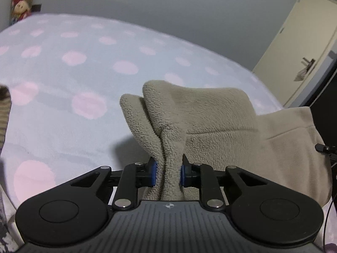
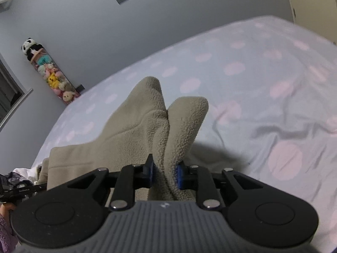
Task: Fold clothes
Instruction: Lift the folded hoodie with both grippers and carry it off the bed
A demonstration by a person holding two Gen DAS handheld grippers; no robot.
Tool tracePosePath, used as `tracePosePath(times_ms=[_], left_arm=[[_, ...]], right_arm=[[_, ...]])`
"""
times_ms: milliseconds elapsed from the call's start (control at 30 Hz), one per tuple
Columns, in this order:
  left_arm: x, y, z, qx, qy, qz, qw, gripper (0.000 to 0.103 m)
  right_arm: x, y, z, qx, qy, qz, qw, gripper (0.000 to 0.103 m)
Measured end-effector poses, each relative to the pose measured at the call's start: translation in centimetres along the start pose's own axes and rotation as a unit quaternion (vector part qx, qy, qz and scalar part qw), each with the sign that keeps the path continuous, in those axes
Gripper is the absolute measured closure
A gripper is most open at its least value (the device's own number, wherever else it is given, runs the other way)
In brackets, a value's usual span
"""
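Observation:
A beige fleece garment [image 1: 210,126] hangs lifted above the bed, bunched where each gripper holds it. My left gripper [image 1: 168,174] is shut on one corner of it, the blue pads pressing a thick fold that sticks up past the fingers. In the right wrist view the same beige fleece garment [image 2: 137,130] stretches away to the left, and my right gripper [image 2: 164,174] is shut on another corner, with two fleecy lobes standing up beyond its pads. The rest of the garment droops between the two grips.
Below lies a bed with a pale blue sheet with pink dots [image 1: 73,73], rumpled at the right [image 2: 263,126]. A striped cloth [image 1: 5,109] shows at the left edge. A tall holder of plush toys [image 2: 52,78] stands by the grey wall, and a cream door [image 1: 305,48] is at the right.

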State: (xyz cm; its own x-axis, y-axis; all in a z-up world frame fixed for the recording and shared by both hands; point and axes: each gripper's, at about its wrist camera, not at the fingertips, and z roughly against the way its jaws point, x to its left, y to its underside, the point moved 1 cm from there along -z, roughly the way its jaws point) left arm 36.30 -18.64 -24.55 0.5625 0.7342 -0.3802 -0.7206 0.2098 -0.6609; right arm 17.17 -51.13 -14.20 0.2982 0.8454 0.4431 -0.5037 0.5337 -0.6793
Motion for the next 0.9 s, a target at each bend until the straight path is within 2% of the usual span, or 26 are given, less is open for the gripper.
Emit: tracePosePath(times_ms=[233,467,667,900], left_arm=[[-6.4,0.2,2.1,-0.014,0.041,-0.044,0.9981,0.086],[-16.7,0.8,1.6,-0.016,0.123,-0.080,0.9890,0.086],[-28.8,1.2,0.6,-0.010,0.201,-0.135,0.9701,0.086],[-43.0,4.1,0.3,0.015,0.298,-0.189,0.9354,0.086]], right_arm=[[0.5,1.9,8.8,-0.052,0.013,-0.005,0.999,0.081],[-4.2,4.5,21.5,-0.112,0.065,-0.041,0.991,0.081],[-9.8,7.5,33.6,-0.176,0.127,-0.079,0.973,0.081],[-15.9,8.7,46.7,-0.239,0.222,-0.101,0.940,0.081]])
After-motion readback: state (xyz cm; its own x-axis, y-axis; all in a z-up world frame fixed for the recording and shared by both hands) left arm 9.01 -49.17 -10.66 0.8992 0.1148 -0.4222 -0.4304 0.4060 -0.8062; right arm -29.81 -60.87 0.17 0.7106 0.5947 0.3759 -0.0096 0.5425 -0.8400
